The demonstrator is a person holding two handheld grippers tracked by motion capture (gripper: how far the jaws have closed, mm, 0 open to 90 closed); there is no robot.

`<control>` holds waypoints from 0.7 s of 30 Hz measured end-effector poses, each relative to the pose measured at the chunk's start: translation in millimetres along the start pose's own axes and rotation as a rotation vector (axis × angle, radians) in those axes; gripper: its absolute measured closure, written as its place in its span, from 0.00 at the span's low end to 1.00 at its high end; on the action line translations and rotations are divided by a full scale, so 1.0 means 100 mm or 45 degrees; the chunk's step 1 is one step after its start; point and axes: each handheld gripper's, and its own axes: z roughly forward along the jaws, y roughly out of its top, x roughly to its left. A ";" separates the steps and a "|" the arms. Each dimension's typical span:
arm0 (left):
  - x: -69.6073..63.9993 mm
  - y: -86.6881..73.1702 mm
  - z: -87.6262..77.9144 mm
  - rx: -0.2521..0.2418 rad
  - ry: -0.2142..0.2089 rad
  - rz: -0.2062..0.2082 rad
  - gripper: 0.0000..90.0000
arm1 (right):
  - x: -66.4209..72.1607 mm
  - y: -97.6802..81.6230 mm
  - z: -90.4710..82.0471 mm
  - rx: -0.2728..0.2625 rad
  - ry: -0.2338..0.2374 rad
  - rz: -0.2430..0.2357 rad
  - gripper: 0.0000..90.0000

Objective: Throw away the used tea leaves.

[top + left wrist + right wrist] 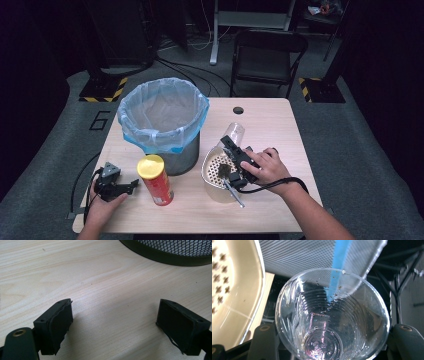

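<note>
My right gripper is shut on a clear plastic cup, which lies tilted over the far rim of a cream perforated strainer bowl. Something dark sits inside the bowl. In the right gripper view the cup is held between the two jaws of that gripper, its mouth facing the camera, with specks and droplets inside. The strainer is at the left of it and the mesh bin behind. My left gripper rests open on the table near the front left, with bare wood between its fingers.
A mesh waste bin with a blue liner stands at the table's back left; its base is just ahead of the left gripper. A red can with a yellow lid stands upright in front of it. A folding chair stands beyond the table.
</note>
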 end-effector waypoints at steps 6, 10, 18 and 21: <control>0.00 0.00 0.00 0.000 0.000 0.000 0.15 | -0.11 -0.03 -0.03 0.006 -0.017 0.361 0.39; 0.00 0.00 0.00 0.000 0.000 0.000 0.15 | -0.18 -0.07 -0.04 -0.020 0.006 0.670 0.39; 0.00 0.00 0.00 0.000 0.000 0.000 0.15 | -0.29 -0.27 0.00 -0.078 0.120 1.372 0.38; 0.00 0.00 0.00 0.001 0.000 0.000 0.15 | -0.30 -0.37 0.01 -0.130 0.225 1.682 0.38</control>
